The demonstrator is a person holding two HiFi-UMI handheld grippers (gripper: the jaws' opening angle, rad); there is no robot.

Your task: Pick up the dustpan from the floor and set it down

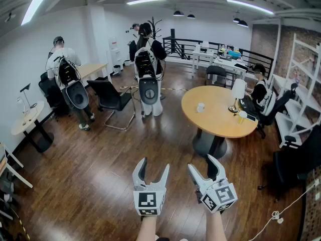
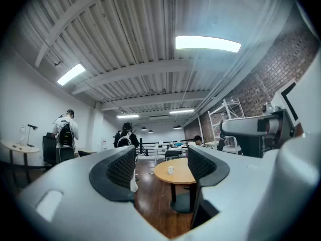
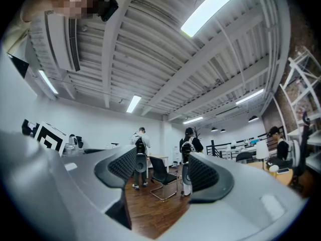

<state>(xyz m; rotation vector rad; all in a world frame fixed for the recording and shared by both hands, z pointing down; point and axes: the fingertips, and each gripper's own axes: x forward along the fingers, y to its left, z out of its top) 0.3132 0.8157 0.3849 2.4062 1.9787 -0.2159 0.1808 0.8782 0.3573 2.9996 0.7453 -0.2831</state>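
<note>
No dustpan shows in any view. In the head view both grippers are held side by side low over the dark wood floor (image 1: 100, 174), pointing into the room. My left gripper (image 1: 154, 167) is open with nothing between its jaws. My right gripper (image 1: 203, 165) is open and empty too. In the left gripper view the left gripper (image 2: 160, 167) frames a round wooden table (image 2: 173, 172) between its black pads. In the right gripper view the right gripper (image 3: 161, 167) frames a black chair (image 3: 163, 174) and two standing people.
The round wooden table (image 1: 215, 109) with a cup and a lamp stands ahead on the right. The black chair (image 1: 113, 97) and two standing people with backpacks (image 1: 148, 64) are ahead on the left. A small white table (image 1: 27, 119) is far left. A seated person (image 1: 260, 89) and shelves are at the right.
</note>
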